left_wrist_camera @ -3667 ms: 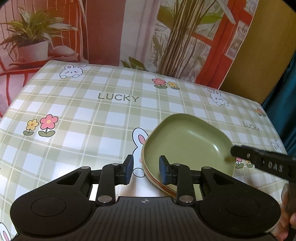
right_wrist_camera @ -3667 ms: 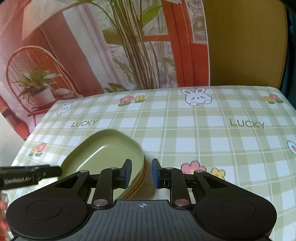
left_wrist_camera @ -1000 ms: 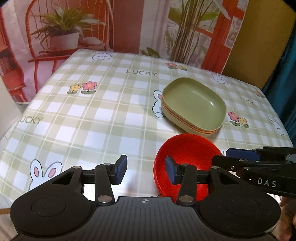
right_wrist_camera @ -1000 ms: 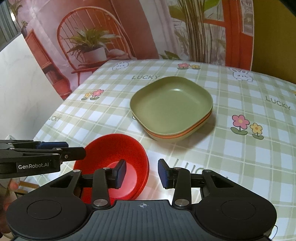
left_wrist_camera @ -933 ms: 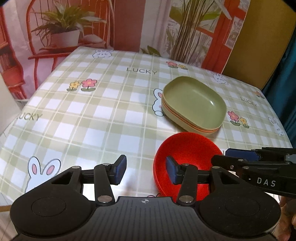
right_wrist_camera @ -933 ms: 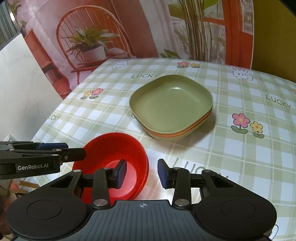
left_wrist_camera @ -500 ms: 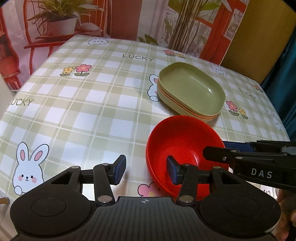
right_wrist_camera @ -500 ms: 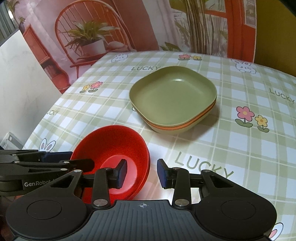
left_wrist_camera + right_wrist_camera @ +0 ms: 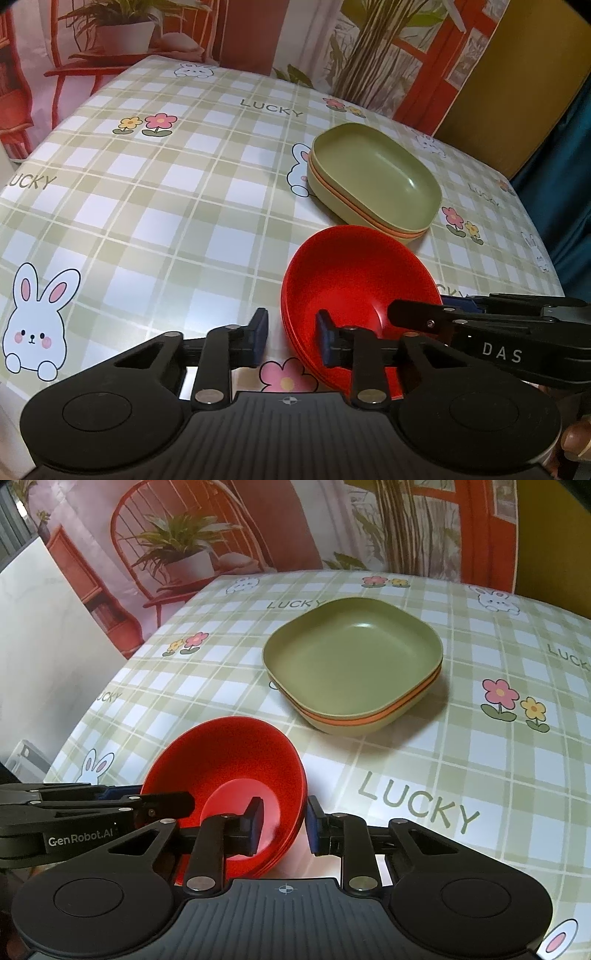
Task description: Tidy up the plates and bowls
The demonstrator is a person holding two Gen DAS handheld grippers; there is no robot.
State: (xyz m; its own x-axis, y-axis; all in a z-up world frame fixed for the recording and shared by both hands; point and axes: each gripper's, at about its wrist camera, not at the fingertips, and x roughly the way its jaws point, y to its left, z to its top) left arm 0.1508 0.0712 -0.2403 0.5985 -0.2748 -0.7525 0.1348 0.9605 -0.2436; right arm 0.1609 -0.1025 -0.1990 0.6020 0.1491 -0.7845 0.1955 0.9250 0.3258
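A stack of red bowls (image 9: pixel 354 280) (image 9: pixel 229 775) sits near the table's front edge. A stack of green and orange square plates (image 9: pixel 373 181) (image 9: pixel 354 664) stands just beyond it. My left gripper (image 9: pixel 290 341) is open and straddles the bowls' left rim, one finger inside and one outside. My right gripper (image 9: pixel 282 825) is open and straddles the bowls' right rim the same way. Neither pair of pads presses the rim.
The table (image 9: pixel 147 206) wears a green checked cloth with rabbits, flowers and "LUCKY" prints. A printed backdrop with a chair and plants hangs behind. A teal curtain (image 9: pixel 565 155) is at the right. A white panel (image 9: pixel 44 635) stands left of the table.
Both grippers have pulled back from the green plates toward the front edge and come down around the red bowls' rim. The bowls now loom larger between the fingers.
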